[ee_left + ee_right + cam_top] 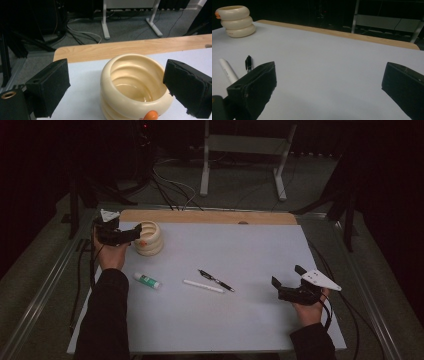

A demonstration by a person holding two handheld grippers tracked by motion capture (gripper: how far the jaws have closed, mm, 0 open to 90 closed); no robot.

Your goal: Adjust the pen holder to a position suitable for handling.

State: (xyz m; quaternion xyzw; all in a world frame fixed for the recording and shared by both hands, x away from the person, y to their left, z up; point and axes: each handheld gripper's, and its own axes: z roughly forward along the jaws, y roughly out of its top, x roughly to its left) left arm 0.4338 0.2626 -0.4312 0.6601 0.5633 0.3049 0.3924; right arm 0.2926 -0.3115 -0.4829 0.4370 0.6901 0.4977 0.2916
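The left claw [131, 236] stands wide open and empty at the cream ringed pot [149, 238], far left on the worktop [250, 315]; likely a steadying grasp, so close squarely across the rim; the right claw [286, 282] waits open, empty, near right.

Dim rm, grey carpet [240, 185]
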